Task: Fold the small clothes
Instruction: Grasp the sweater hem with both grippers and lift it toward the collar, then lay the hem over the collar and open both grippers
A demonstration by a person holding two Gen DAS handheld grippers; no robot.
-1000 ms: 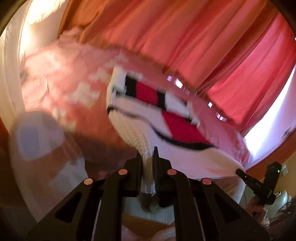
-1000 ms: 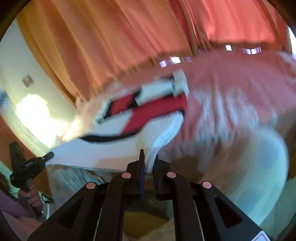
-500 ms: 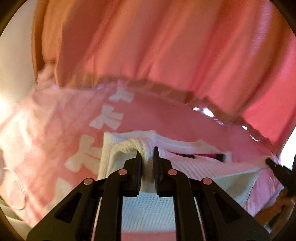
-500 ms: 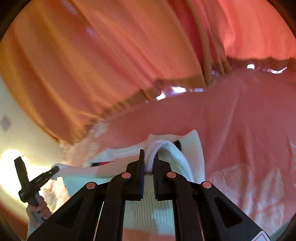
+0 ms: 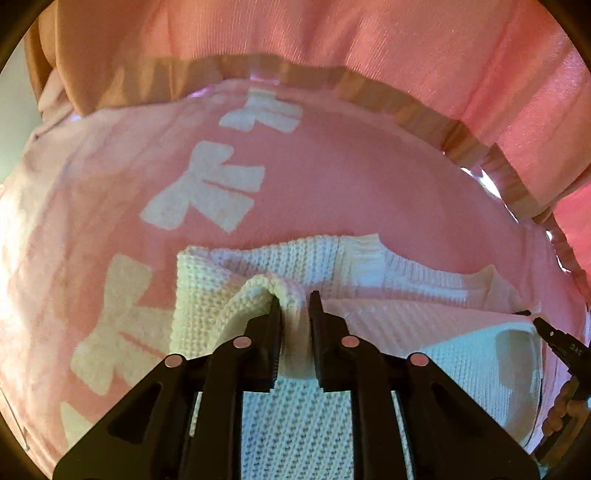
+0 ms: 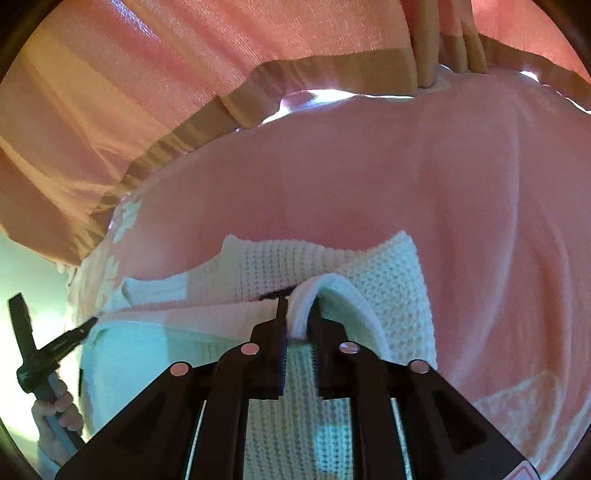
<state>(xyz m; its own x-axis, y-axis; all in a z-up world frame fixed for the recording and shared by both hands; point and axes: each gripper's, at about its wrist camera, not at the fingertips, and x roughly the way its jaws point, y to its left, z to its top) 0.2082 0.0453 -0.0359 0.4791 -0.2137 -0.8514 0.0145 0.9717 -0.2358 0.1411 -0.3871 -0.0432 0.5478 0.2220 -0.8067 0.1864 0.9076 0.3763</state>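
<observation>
Fig.: fold in progress, both wrist views. White knit sweater (image 5: 295,424) lay on pink blanket w/ white bow print (image 5: 332,184), near its far edge, pink curtain (image 5: 295,33) hanging just behind. Left gripper (image 5: 293,306) was clenched on a bunched ridge of knit at one corner; right gripper (image 6: 298,314) likewise clamped on a rolled white edge (image 6: 325,286) at the opposite corner. Pinched edge sat over the lower layer of the sweater (image 6: 295,424), i.e. approx. folded in half, top layer not yet laid flat. Dark trim barely visible under the fold in right view. Other gripper seen at the frame edge in each view, roughly level w/ its partner.

Judged step: carrying the held edge over and setting it down. To do well: keep both grippers level and apart enough to hold the edge taut, no sag in the middle; line up held edge w/ lower edge before lowering; lower straight down, then release both at once. Risk: chunky knit bunching at the pinch points, leaving lumps; a slight outward pull before release should flatten these.
</observation>
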